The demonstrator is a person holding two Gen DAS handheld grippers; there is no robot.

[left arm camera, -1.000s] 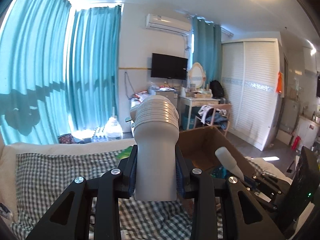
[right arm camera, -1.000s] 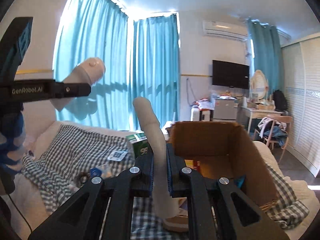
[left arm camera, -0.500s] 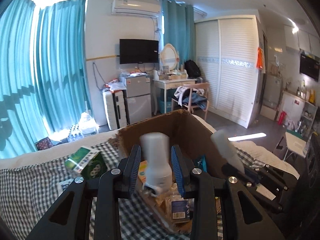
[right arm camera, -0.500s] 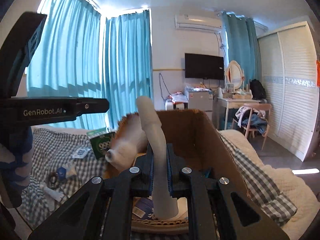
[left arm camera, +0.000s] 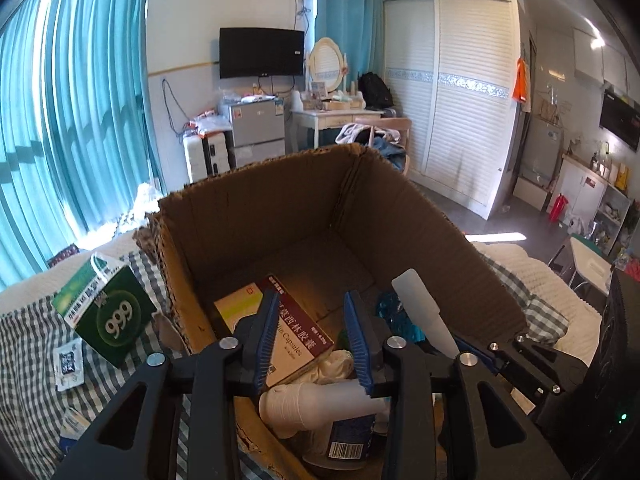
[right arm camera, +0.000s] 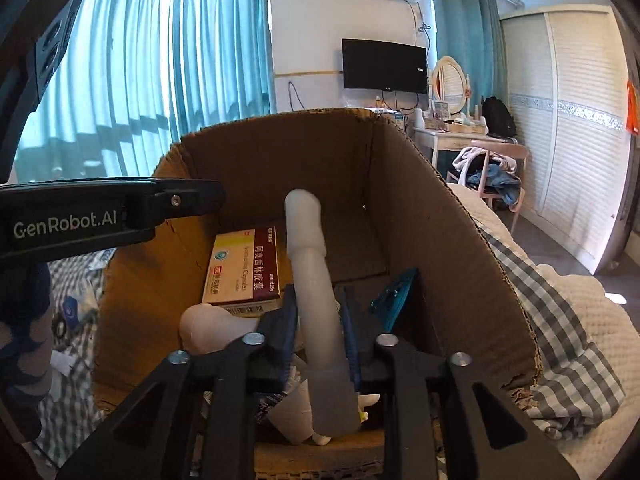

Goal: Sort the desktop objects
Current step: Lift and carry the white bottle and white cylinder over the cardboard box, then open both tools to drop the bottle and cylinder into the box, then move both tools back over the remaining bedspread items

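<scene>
At nine o'clock in the left wrist view, a green medicine box (left arm camera: 105, 314) marked 999 stands tilted on the checked cloth (left arm camera: 36, 344), just beside the outer wall of the open cardboard box (left arm camera: 256, 208). Toward the centre, the left gripper (left arm camera: 313, 334) hangs over the box with its jaws opening and its blue pads (left arm camera: 267, 336) apart; nothing is pressed between them. Below it at six o'clock a white bottle (left arm camera: 316, 404) lies on its side inside the box, against a maroon capsule carton (left arm camera: 280, 332).

In the right wrist view the same carton (right arm camera: 244, 266) lies at ten o'clock in the box (right arm camera: 424, 216). At centre, the right gripper (right arm camera: 318, 320) is opening its jaws around a pale tube (right arm camera: 316, 304) that stands nearly upright between them, its foot at six o'clock down among the box's contents; whether the pads touch it I cannot tell.
</scene>
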